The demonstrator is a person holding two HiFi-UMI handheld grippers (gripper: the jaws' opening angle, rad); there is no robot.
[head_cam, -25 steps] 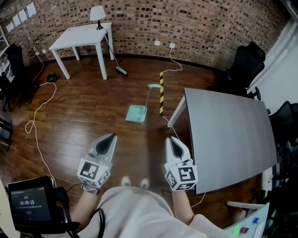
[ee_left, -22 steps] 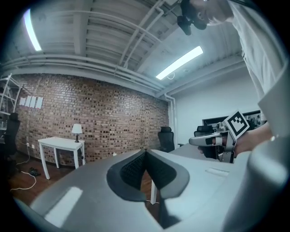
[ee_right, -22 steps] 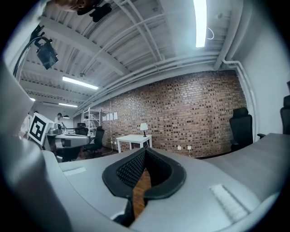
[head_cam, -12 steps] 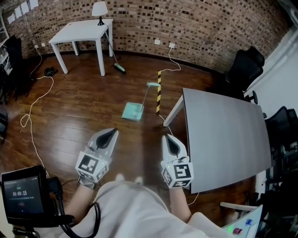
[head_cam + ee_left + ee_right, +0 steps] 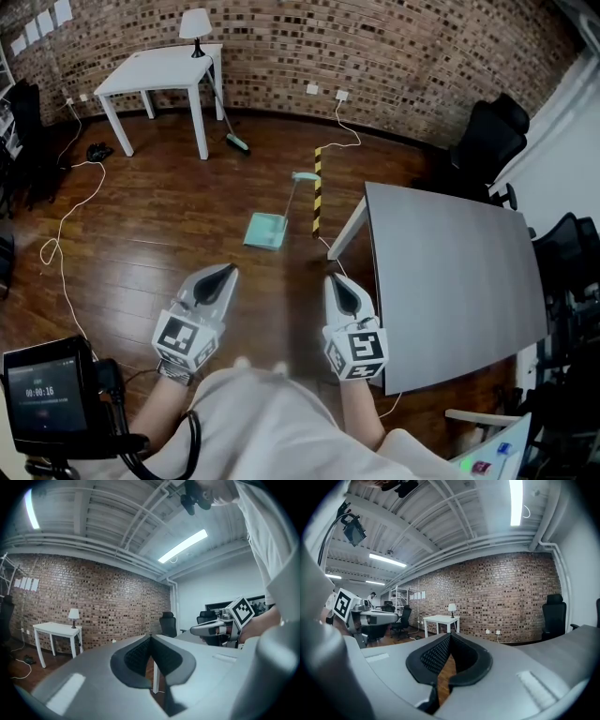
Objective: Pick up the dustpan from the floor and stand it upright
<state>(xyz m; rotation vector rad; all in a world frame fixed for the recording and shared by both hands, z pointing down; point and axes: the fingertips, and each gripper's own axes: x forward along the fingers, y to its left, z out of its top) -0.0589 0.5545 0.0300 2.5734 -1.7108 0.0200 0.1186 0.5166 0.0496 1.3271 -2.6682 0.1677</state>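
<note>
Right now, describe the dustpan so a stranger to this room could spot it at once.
Start at the big grey table on the dark wooden floor. Left of it, beside a yellow-and-black striped bar, lies the mint-green plastic dustpan. It alone is a flat square tray with a long handle.
</note>
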